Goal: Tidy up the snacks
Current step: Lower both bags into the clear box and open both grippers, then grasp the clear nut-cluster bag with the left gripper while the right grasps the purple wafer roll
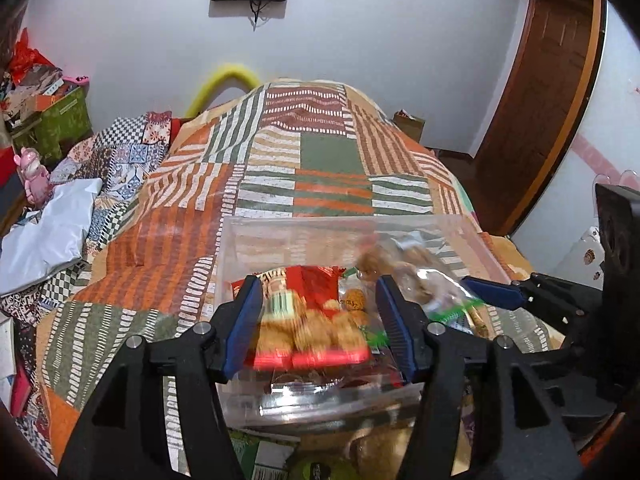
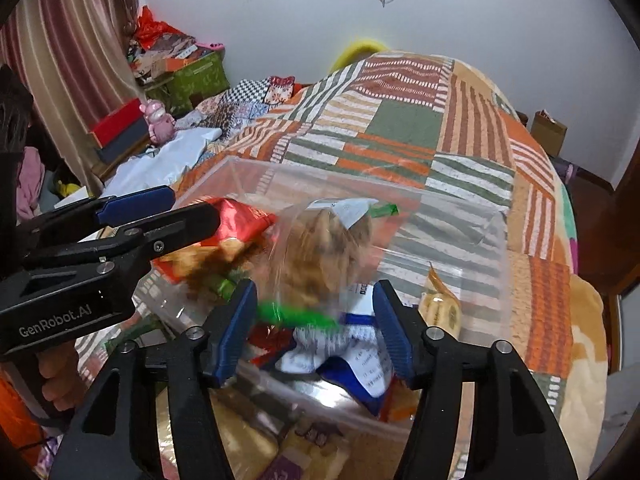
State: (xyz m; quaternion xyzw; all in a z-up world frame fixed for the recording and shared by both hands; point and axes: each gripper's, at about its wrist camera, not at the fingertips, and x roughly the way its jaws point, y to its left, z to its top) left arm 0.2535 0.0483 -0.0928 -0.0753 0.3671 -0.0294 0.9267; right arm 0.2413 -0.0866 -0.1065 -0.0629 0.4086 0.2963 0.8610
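A clear plastic bin [image 1: 280, 232] [image 2: 460, 216] sits on the patchwork bed. My left gripper [image 1: 320, 320] is open above it, and a red snack bag [image 1: 316, 320] showing golden pieces lies blurred between its fingers. My right gripper [image 2: 314, 326] is open over the bin too, and a clear bag of brown snacks [image 2: 320, 248] with a green seal strip sits blurred between its fingers. Whether either bag is still touched is unclear. A blue and white packet [image 2: 352, 364] and a small yellow snack pack [image 2: 442, 312] lie in the bin.
The patchwork bedspread [image 1: 320, 160] stretches to the back wall. White plastic bags [image 1: 44, 228] and a pink toy [image 1: 34, 176] lie at the left. More snack packs [image 2: 256, 440] lie in front of the bin. A wooden door [image 1: 552, 92] stands at the right.
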